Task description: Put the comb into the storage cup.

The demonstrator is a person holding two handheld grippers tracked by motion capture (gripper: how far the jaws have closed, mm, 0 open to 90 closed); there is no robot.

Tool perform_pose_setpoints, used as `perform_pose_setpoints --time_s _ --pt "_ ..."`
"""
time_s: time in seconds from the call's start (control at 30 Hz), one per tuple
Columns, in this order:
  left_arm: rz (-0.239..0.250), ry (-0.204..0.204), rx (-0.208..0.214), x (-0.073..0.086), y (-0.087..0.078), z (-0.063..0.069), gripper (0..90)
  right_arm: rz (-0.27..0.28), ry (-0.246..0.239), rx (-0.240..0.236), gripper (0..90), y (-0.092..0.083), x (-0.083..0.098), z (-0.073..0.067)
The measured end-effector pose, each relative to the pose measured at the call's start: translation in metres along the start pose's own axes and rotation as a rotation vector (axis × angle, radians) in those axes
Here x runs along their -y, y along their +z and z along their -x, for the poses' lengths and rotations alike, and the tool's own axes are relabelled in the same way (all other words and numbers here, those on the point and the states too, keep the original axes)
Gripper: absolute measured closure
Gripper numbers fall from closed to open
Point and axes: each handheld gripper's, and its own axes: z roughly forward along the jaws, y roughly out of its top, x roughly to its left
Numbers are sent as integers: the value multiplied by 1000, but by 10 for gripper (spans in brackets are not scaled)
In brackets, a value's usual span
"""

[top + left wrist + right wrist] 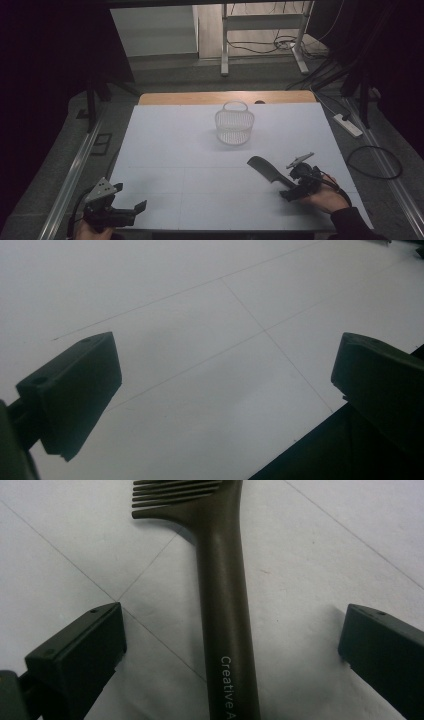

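Observation:
A dark comb (265, 169) lies flat on the white table (175, 150) at the right, teeth toward the middle. Its handle (225, 610), printed "Creative", runs between the two jaws of my right gripper (230, 645), which stand wide apart and clear of it. In the high view the right gripper (295, 187) sits over the handle's near end, held by a hand. My left gripper (132, 210) rests at the table's near left corner; its jaws are open over bare tabletop (220, 375) with nothing between them.
A small white wire basket (234, 124) stands upright at the table's far middle. A wooden strip (225, 97) edges the far side. Cables and a power strip (347, 125) lie on the floor to the right. A dark table edge (320, 450) shows below the left jaws.

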Motion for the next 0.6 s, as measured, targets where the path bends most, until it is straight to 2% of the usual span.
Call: perform_pose_setpoints --time_s 0.1,0.17,0.33,0.43,0.5,0.6 --pt "1 -3 1 0 0 0 5 -9 10 1 4 0 -1 -1" --pt "3 -4 2 0 0 0 5 -19 5 0 62 -2 -3 -2" --pt "0 -2 0 0 0 0 5 7 -12 -8 440 -12 -4 -3" --pt "-2 -2 -2 0 0 0 6 14 -12 -11 610 -14 -4 0" --pt "-3 -4 -3 0 0 0 6 16 -14 -26 696 -14 -4 1" --pt "-3 -3 -4 0 0 0 7 19 -30 -28 720 -14 -4 1"
